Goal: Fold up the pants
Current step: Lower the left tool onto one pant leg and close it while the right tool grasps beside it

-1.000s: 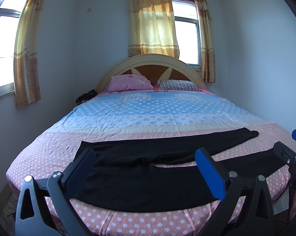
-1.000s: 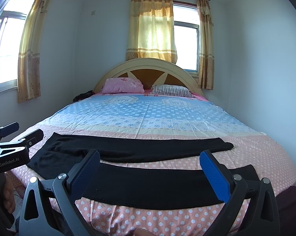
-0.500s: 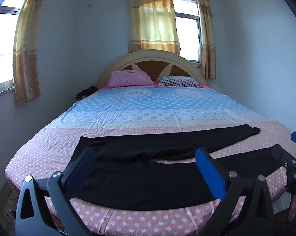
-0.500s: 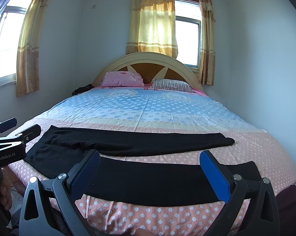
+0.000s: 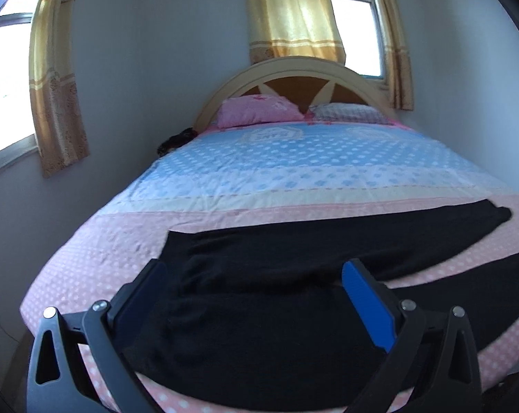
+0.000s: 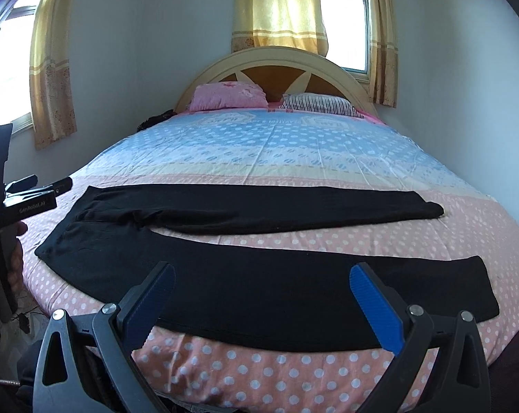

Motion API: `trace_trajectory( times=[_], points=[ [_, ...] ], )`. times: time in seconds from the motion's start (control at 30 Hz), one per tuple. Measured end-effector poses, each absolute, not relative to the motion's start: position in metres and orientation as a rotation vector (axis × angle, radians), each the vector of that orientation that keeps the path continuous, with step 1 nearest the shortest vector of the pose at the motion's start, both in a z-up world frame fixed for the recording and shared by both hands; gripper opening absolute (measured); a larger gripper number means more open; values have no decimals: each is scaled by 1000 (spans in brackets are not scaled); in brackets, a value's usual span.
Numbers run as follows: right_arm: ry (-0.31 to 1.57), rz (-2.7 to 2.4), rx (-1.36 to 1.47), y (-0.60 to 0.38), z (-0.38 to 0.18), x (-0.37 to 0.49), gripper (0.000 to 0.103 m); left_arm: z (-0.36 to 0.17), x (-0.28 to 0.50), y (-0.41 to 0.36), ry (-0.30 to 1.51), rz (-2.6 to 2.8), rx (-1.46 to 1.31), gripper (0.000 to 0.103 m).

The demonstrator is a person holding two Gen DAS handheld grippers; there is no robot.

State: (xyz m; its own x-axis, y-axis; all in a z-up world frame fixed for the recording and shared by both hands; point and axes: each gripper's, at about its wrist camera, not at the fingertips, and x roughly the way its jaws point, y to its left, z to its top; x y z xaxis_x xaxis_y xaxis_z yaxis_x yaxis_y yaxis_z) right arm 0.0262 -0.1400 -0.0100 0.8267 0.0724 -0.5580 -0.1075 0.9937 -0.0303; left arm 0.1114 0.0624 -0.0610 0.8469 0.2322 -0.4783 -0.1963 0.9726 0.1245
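Note:
Black pants (image 6: 245,275) lie flat across the foot of the bed, waist at the left, both legs spread apart and running right. In the left wrist view the pants (image 5: 259,309) fill the lower middle, with the waist part nearest. My left gripper (image 5: 256,275) is open and empty, hovering over the waist end. My right gripper (image 6: 262,275) is open and empty, hovering above the near leg at the bed's front edge. The left gripper also shows in the right wrist view (image 6: 35,189) at the far left.
The bed (image 6: 293,144) has a dotted pink and blue sheet. A pink pillow (image 6: 228,96) and a striped pillow (image 6: 318,103) lie by the headboard. Walls and curtained windows stand on the left and behind. A dark item (image 5: 176,141) sits beside the bed's far left.
Both grippers have moved closer to the bed and lower over the pants. The left one has shifted left toward the waist end. Both stay open; the pants have not moved.

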Motion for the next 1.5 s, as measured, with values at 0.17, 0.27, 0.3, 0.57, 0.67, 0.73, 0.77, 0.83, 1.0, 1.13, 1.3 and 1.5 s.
trace_trajectory(
  times=[0.17,0.27,0.3,0.57,0.67,0.73,0.77,0.83,1.0,1.13,1.3,1.5],
  points=[
    [640,31,-26,-178,-15,63,102,-74,168,130,583,349,118,103],
    [677,49,-32,-198,-16,90,102,-83,196,158,622,378,156,103],
    [678,29,-46,-204,-16,99,102,-87,203,165,635,385,159,103],
    [699,-1,-12,-255,-10,156,85,-126,257,215,783,273,88,100],
    [724,-19,28,-276,-12,174,81,-138,271,228,830,224,55,87],
    [735,-46,44,-290,-14,186,80,-143,276,233,851,187,22,81],
    [737,-61,48,-295,-15,191,80,-146,279,236,860,169,10,81],
    [744,-91,62,-308,-17,201,80,-152,285,237,877,157,14,71],
    [757,-138,83,-332,-21,223,80,-162,297,244,920,94,-48,50],
    [784,-189,128,-362,-24,242,80,-160,297,244,925,54,-59,36],
    [826,-238,267,-410,-31,267,80,-159,299,244,926,41,-44,27],
    [913,-273,300,-443,-46,302,80,-159,304,237,919,56,30,28]
  ],
)
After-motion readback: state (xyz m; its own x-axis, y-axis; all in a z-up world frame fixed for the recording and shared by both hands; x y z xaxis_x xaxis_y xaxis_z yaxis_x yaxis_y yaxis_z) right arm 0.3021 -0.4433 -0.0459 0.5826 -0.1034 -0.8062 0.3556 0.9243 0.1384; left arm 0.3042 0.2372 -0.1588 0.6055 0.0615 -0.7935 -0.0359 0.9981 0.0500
